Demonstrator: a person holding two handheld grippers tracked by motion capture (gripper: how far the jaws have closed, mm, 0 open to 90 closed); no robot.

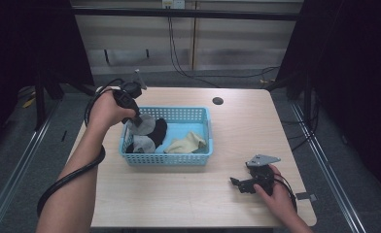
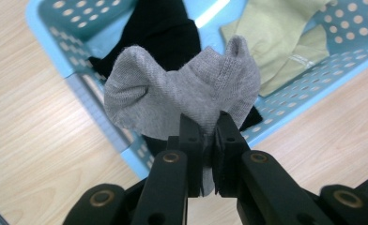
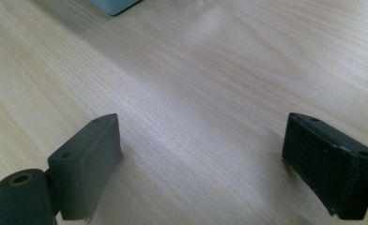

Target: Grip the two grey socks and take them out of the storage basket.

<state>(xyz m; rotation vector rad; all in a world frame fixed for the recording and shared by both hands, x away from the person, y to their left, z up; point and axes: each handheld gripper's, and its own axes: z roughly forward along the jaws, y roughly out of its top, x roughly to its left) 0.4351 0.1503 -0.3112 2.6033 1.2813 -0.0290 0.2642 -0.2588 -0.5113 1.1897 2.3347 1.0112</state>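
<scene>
My left gripper [image 2: 209, 123] is shut on a grey sock [image 2: 182, 96], which hangs bunched above the left part of a light blue basket [image 2: 290, 105]. From above, that gripper [image 1: 136, 120] holds the grey sock [image 1: 144, 124] over the basket [image 1: 167, 158]. In the basket lie a black sock [image 1: 159, 129], another grey sock [image 1: 144, 143] and a pale yellow sock [image 1: 186, 143]. My right gripper [image 3: 201, 154] rests low over bare wood at the table's front right [image 1: 238, 184], open, with nothing between its fingers.
The wooden table [image 1: 227, 126] has a round cable hole [image 1: 217, 101] at the back. Black cables trail from both grippers. The basket's corner [image 3: 114, 5] lies far ahead of the right gripper. Dark curtains flank the table.
</scene>
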